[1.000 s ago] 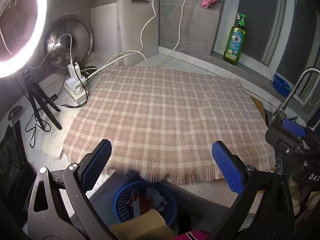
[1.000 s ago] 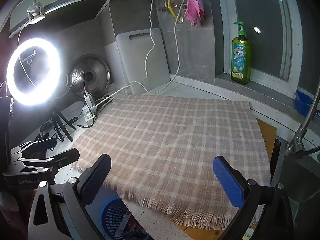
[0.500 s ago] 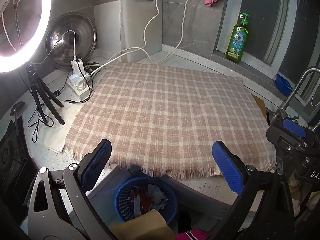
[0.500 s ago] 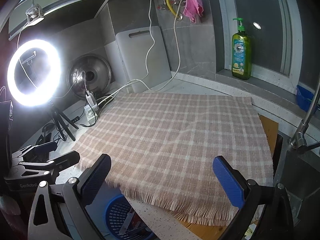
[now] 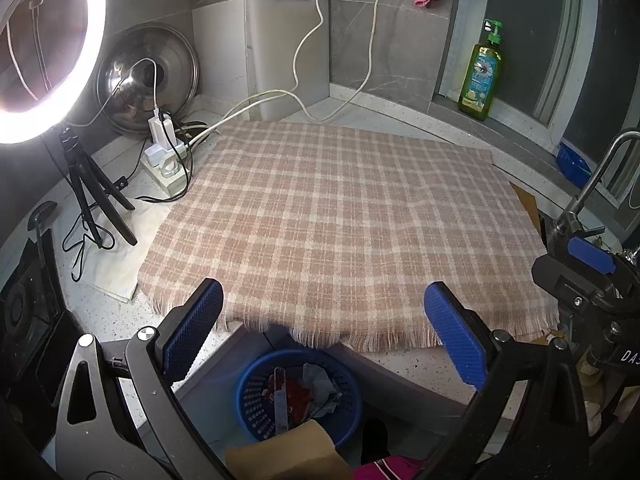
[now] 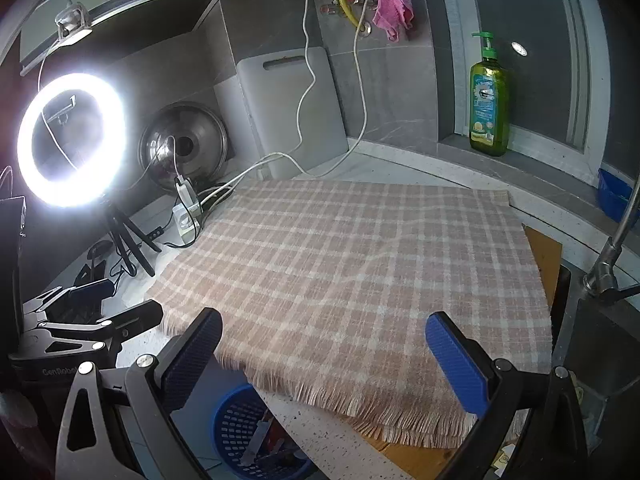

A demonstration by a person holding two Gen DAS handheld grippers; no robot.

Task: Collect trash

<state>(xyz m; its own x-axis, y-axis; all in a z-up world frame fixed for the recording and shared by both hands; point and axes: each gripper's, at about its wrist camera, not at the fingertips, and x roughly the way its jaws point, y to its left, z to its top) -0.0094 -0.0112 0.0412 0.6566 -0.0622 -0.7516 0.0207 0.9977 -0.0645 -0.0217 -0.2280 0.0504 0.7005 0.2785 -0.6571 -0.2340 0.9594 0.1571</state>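
Both tools are spread wide and hold nothing. The left tool (image 5: 324, 336) has pulled back a little from the cloth (image 5: 340, 232), so more of the bin (image 5: 256, 384) shows below and between its fingers, with the trash (image 5: 304, 392) inside it. The right tool (image 6: 324, 364) has eased back likewise; the bin (image 6: 232, 424) sits low left of it, under the counter (image 6: 320, 436) edge.
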